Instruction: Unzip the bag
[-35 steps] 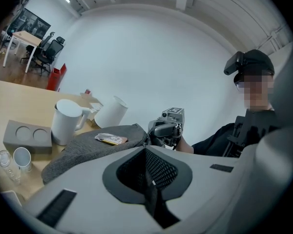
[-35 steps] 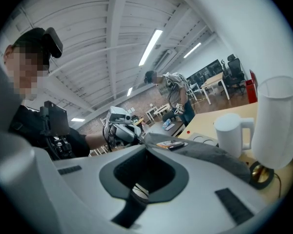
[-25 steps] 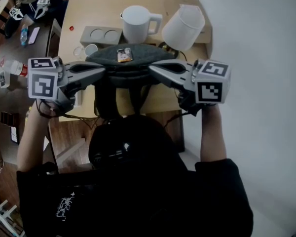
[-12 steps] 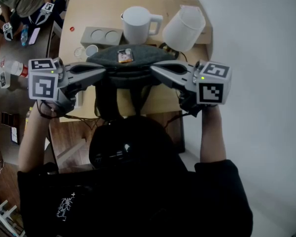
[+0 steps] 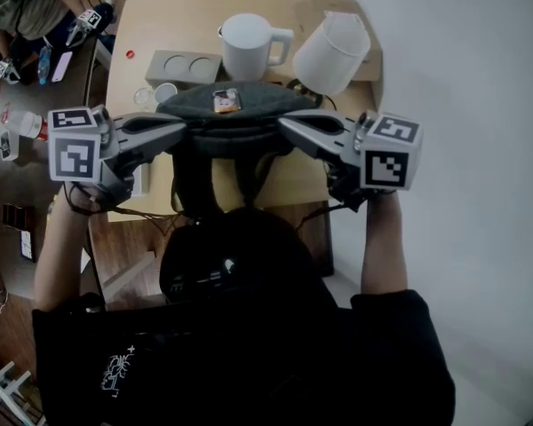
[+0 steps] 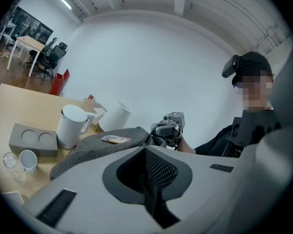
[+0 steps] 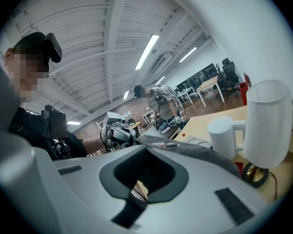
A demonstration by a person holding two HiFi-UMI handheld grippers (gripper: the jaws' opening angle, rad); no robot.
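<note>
A white wall runs along the right and a dark wood floor lies to the left of a pale wooden counter. The person, in black with a dark cap, stands at the counter's near edge with both arms reaching forward. The grey bag lies across that near edge, directly in front of the person, and its dark straps hang down over the edge. The left claw points inward at the bag's left end and the right claw points inward at its right end, so the two face each other across the bag. Each has its tip against the bag's fabric. Both claws are clenched, with their jaws pressed together. Neither gripper view shows whether any fabric or a zip pull is pinched between them. Behind the bag a white lamp leans at the counter's far right, and a white jug stands just to its left, handle towards the lamp. A grey block with two round hollows lies left of the jug. A small printed card rests on top of the bag. Two small cups stand between the block and the bag's left end, and a red cap lies near the counter's left edge.
</note>
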